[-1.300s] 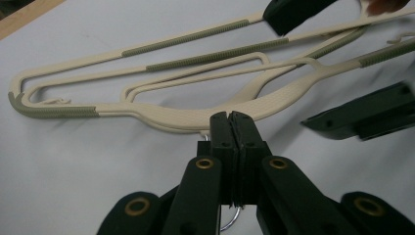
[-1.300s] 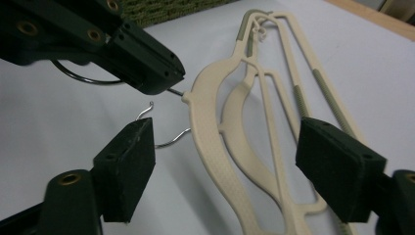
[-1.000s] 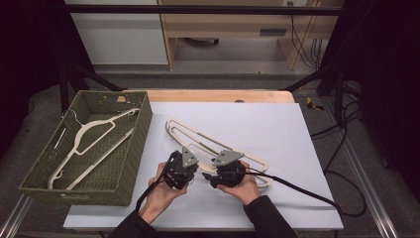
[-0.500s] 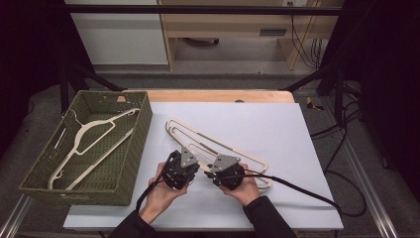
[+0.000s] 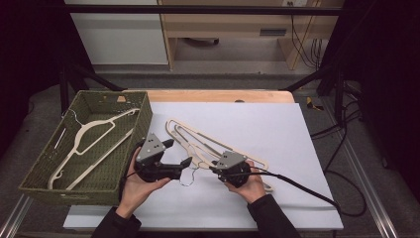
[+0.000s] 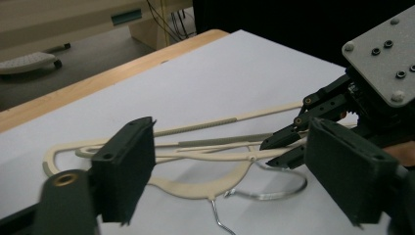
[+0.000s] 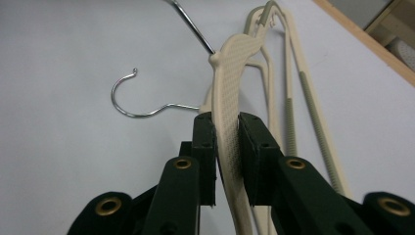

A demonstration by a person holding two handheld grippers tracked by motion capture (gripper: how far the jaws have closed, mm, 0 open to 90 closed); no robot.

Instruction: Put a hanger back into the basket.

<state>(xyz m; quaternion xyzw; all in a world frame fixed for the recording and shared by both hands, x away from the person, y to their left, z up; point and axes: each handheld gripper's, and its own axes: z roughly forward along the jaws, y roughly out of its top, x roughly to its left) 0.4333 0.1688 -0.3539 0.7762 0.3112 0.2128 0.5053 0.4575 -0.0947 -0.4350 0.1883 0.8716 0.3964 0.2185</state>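
Hangers (image 5: 198, 141), cream, lie stacked on the white table (image 5: 277, 129); your right gripper (image 5: 216, 170) clamps one, your left gripper (image 5: 177, 152) has just opened, empty. One hanger (image 5: 91, 141) lies in the green basket (image 5: 49, 191).

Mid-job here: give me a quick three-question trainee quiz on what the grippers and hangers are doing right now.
1. True or false: the right gripper is clamped on a cream hanger.
2. How do the left gripper's jaws stand: A) wide apart, nothing between them, B) shut on a hook, C) shut on the basket?
3. Where does the hanger left of the white sheet lie?

Key: 1 true; 2 A, they have just been opening; 3 in the green basket.
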